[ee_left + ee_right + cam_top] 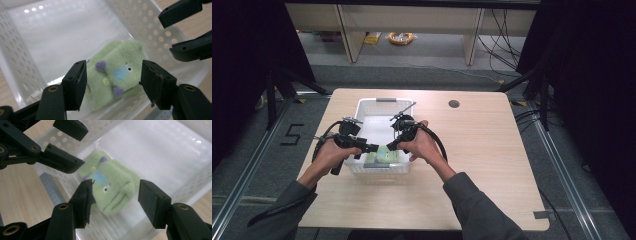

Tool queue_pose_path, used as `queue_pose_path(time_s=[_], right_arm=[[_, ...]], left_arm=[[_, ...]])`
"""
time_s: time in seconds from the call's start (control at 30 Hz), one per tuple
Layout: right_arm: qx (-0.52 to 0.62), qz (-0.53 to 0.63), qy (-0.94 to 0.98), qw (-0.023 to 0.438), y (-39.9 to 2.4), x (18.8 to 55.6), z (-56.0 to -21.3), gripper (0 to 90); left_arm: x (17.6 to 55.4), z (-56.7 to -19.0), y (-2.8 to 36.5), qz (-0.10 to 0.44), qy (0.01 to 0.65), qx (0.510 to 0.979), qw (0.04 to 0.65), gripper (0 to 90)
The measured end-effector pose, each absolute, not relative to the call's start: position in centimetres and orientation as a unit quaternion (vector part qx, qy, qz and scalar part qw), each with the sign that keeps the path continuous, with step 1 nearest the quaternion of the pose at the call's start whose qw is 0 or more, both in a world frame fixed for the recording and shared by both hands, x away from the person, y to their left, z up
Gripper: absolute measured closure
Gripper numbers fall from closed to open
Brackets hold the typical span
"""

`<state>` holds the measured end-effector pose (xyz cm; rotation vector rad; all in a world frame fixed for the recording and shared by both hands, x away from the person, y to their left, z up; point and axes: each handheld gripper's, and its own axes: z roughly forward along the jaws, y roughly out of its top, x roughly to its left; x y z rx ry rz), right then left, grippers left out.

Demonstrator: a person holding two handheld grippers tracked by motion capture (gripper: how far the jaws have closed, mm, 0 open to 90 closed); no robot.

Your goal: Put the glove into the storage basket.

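Left tongs (113, 82) wide, empty | right tongs (115, 201) wide, empty | above green toy (117, 72)

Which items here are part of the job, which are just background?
In play:
- green plush toy, lying in the basket's near end
- white perforated basket
- left hand-held gripper, open above the toy
- right hand-held gripper, open above the toy

Lying about:
- yellow cable coil on the floor
- table's cable hole
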<state>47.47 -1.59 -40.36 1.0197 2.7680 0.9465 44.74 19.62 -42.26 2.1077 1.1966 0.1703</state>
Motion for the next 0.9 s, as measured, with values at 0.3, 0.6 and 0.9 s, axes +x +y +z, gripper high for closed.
queue_pose_path(time_s=[0.3, 0.6, 0.9], right_arm=[[0.318, 0.330, 0.888, 0.028, -3.9, 45.9, -39.3, 41.7], [0.335, 0.353, 0.873, 0.036, -6.5, 44.6, -39.4, 40.4], [0.339, 0.373, 0.863, 0.027, -8.8, 43.2, -38.7, 39.7]], left_arm=[[42.5, -41.2, 18.3, 0.076, 0.443, 0.810, 0.377, 31.4], [41.0, -41.2, 17.4, 0.067, 0.431, 0.805, 0.401, 28.2], [39.7, -41.0, 16.4, 0.069, 0.415, 0.808, 0.412, 27.0]])
